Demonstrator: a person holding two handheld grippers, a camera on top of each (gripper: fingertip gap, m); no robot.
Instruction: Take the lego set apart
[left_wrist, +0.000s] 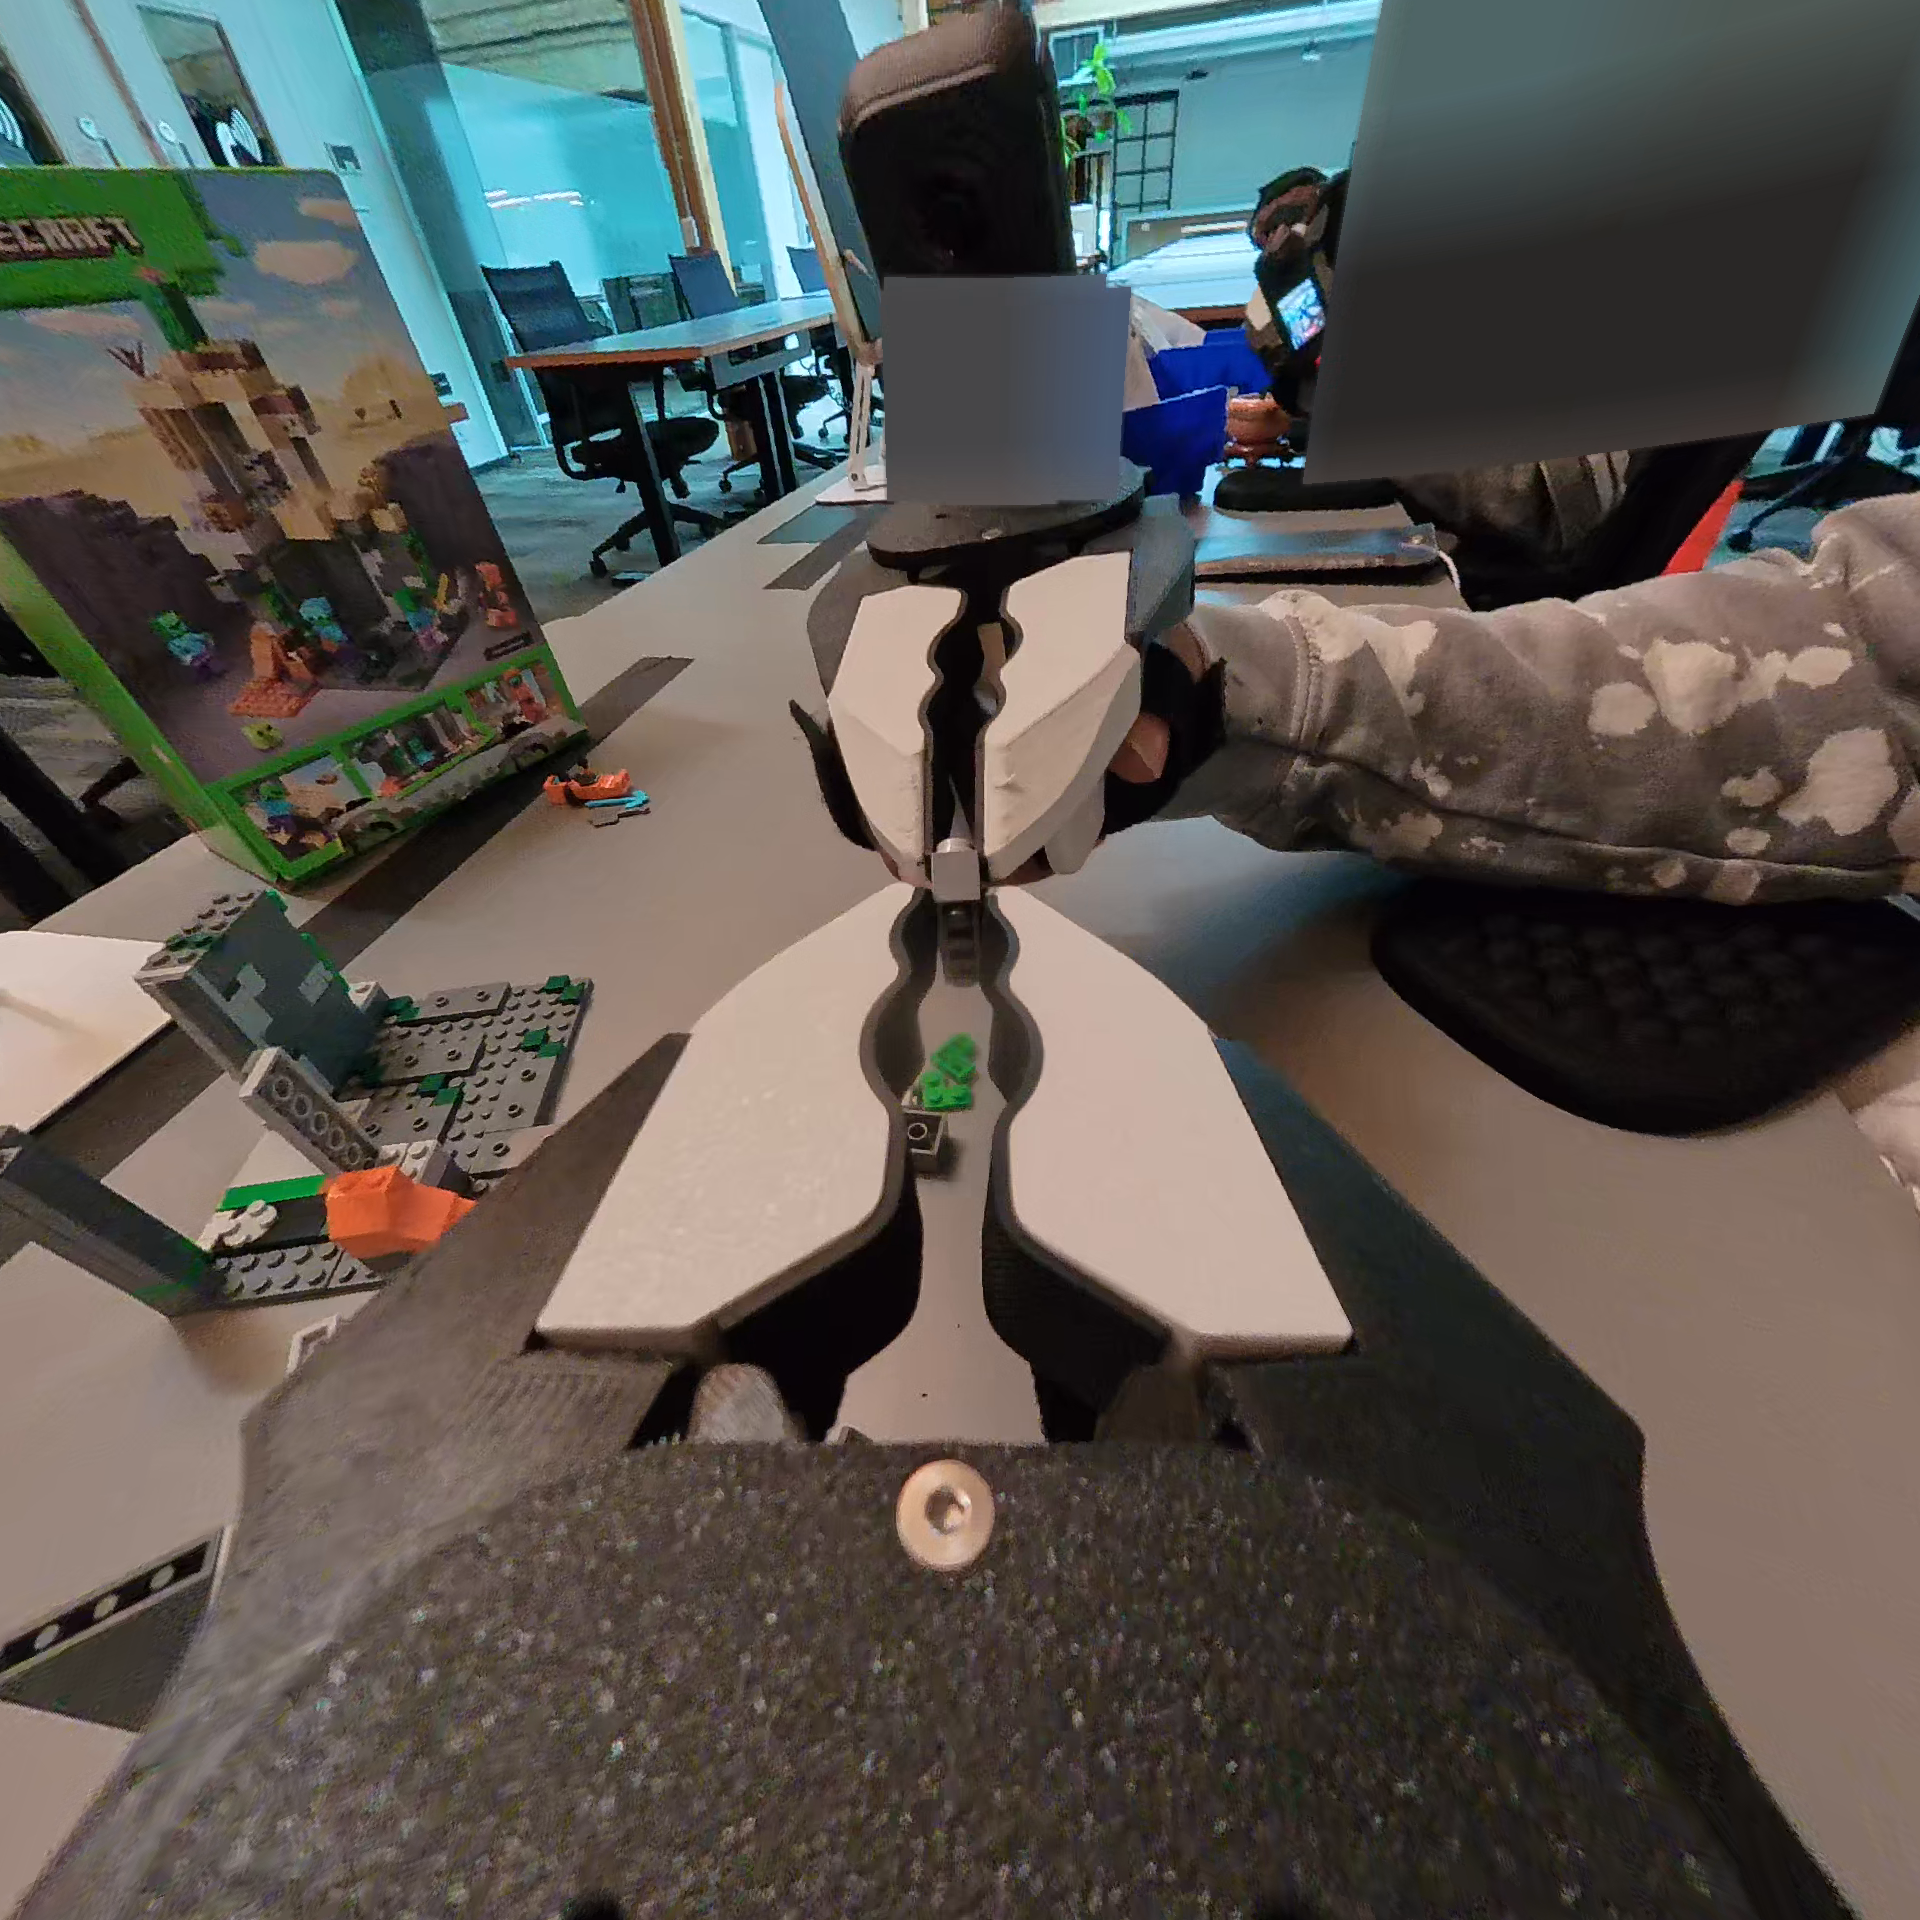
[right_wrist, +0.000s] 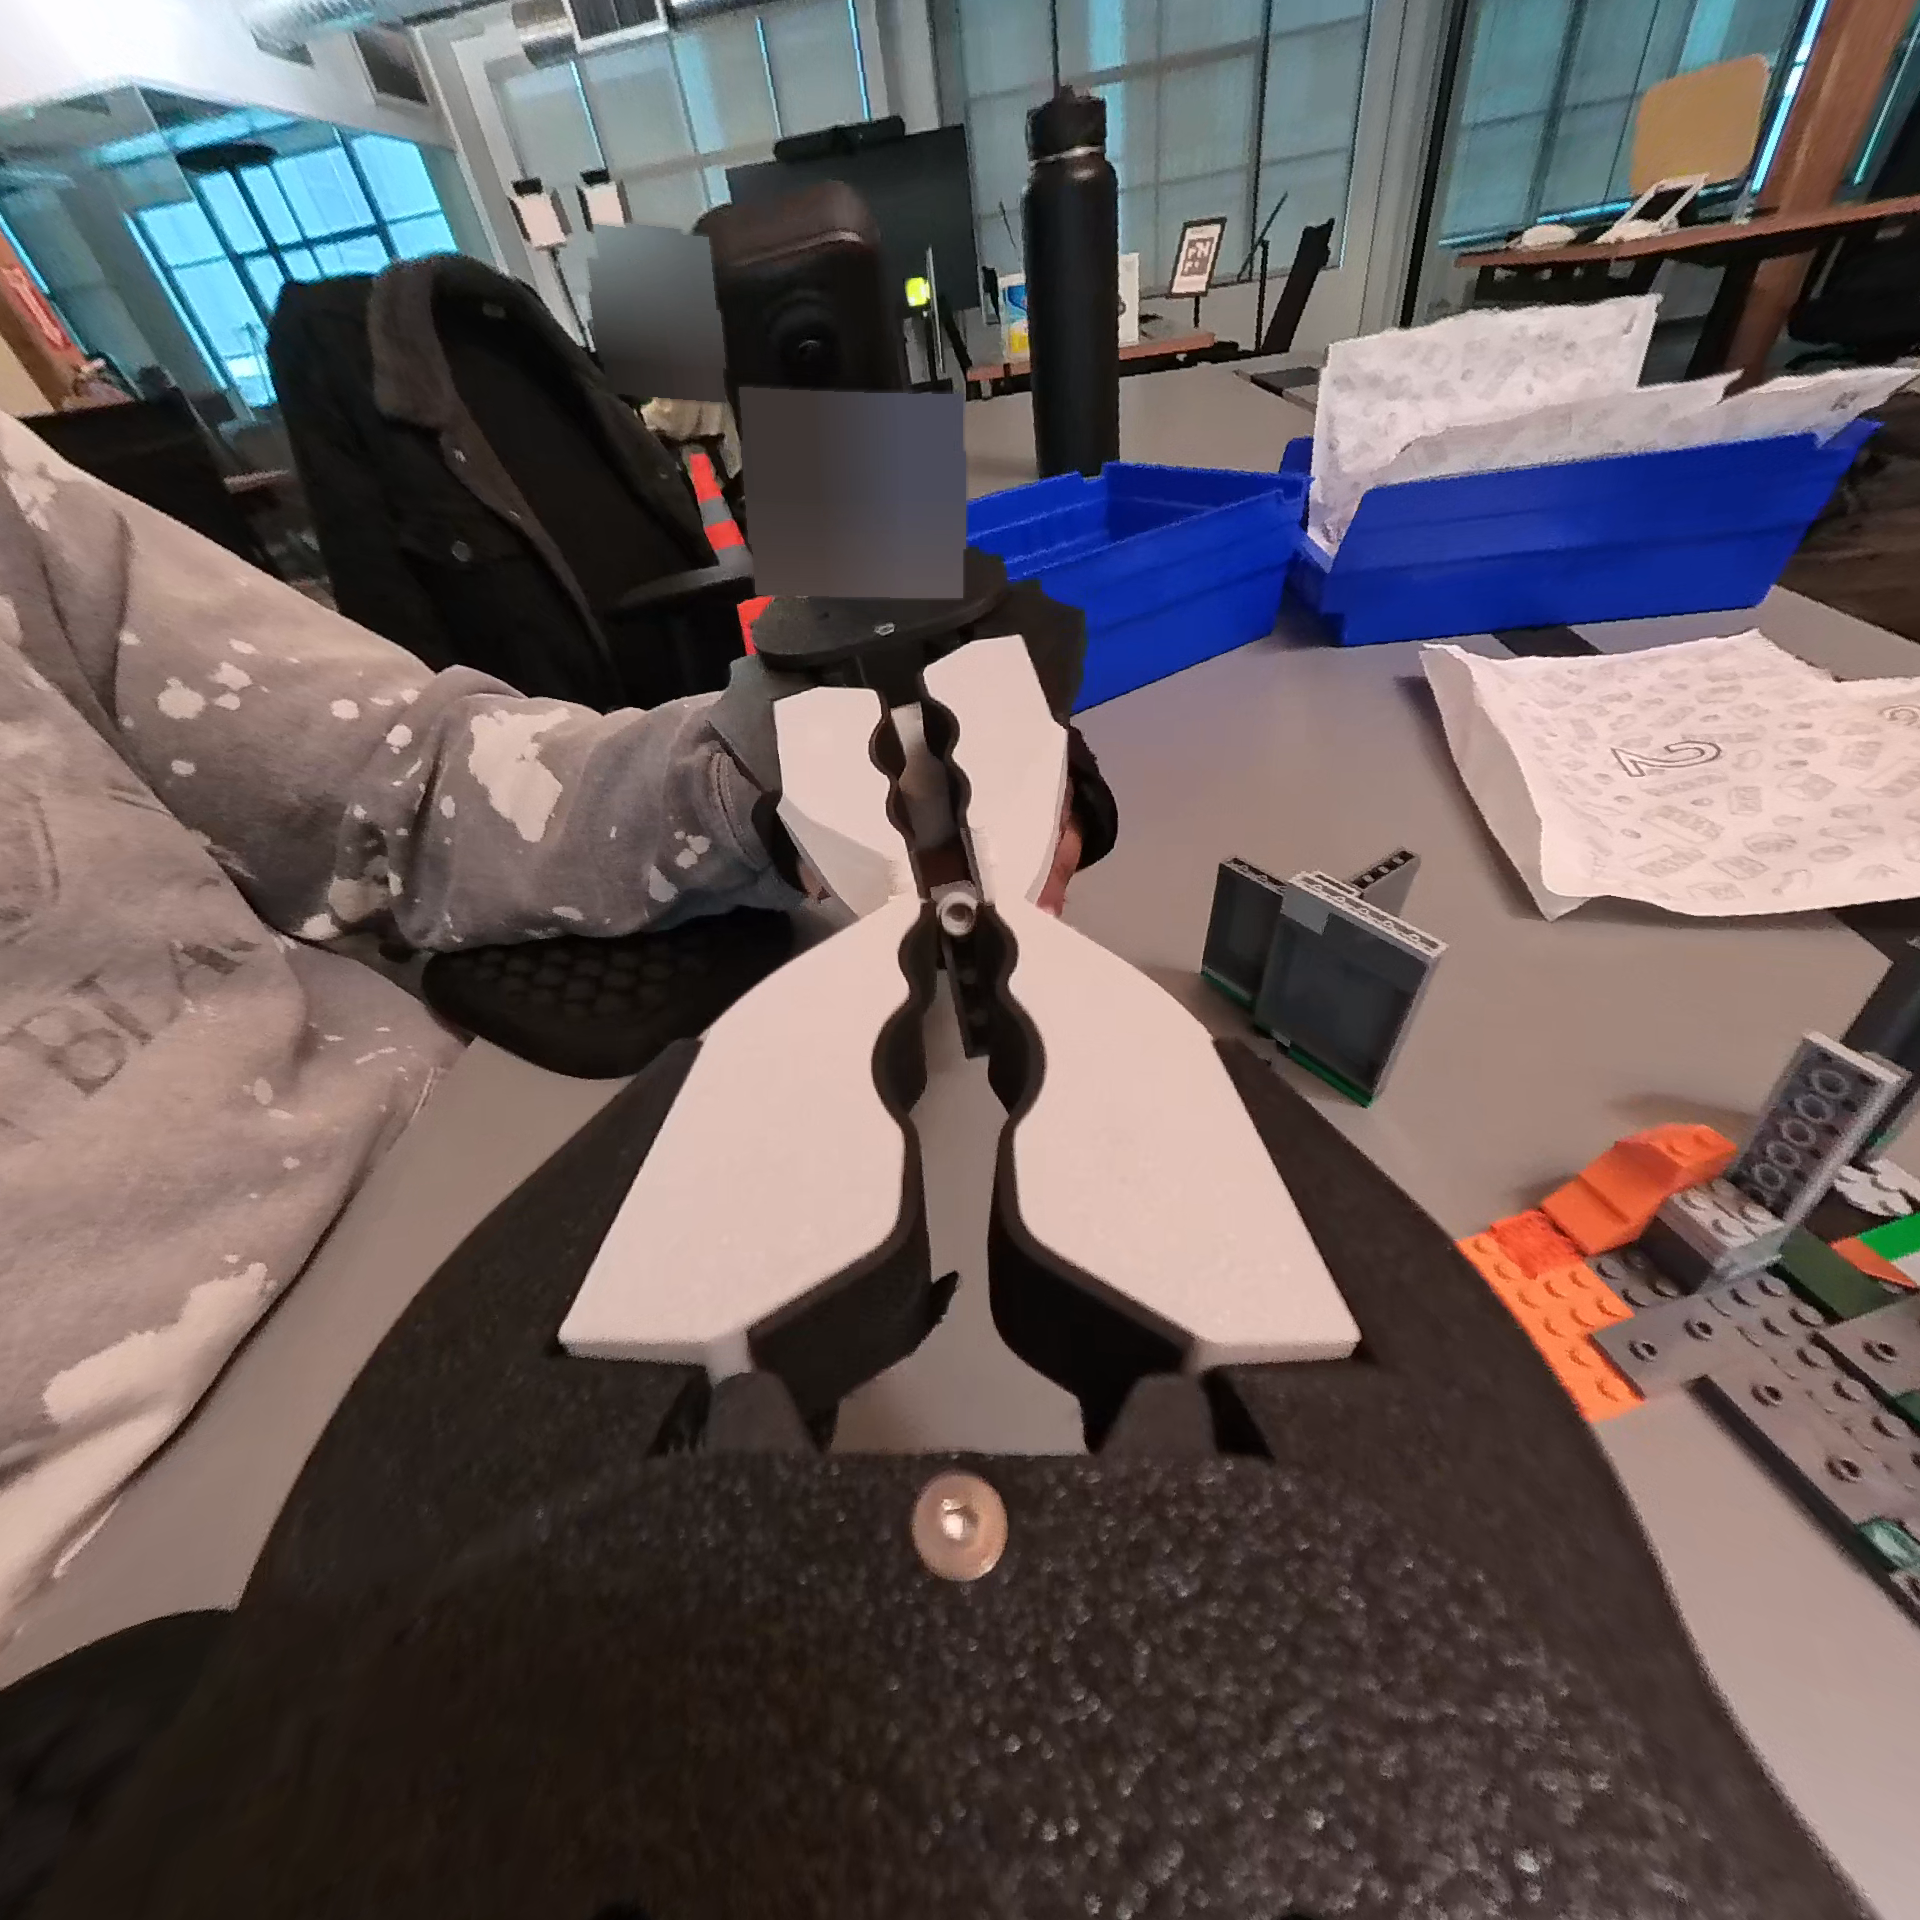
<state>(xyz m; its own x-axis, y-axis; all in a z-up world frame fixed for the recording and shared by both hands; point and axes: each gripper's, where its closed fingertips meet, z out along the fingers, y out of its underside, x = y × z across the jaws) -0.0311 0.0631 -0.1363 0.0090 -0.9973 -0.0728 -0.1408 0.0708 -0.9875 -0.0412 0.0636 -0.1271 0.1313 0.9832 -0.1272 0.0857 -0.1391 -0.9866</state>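
Observation:
My left gripper (left_wrist: 956, 906) and my right gripper (right_wrist: 956, 920) meet tip to tip above the grey table. Both are shut on one small lego piece: a light grey brick (left_wrist: 957, 873) joined to a dark grey plate (left_wrist: 958, 940). The brick (right_wrist: 955, 914) and plate (right_wrist: 974, 992) also show in the right wrist view. The partly broken-down set lies to one side: a grey studded baseplate (left_wrist: 488, 1049) with a leaning grey wall (left_wrist: 260, 997) and an orange piece (left_wrist: 390, 1210). The right wrist view shows a detached grey wall section (right_wrist: 1320, 977) and the baseplate (right_wrist: 1766, 1382).
Loose green pieces (left_wrist: 951, 1075) and a small dark brick (left_wrist: 928, 1138) lie on the table under the grippers. The set's box (left_wrist: 239, 520) stands at the left. Two blue bins (right_wrist: 1143, 540), paper bags (right_wrist: 1662, 769) and a black bottle (right_wrist: 1070, 281) stand beyond. A black pad (left_wrist: 1621, 1008) lies beside the person's sleeve. The grippers are tip to tip, or close to it. Both grippers' tips are roughly 20 cm from the baseplate (right_wrist: 1766, 1382). Seen from the left wrist view (left_wrist: 507, 1122) as well.

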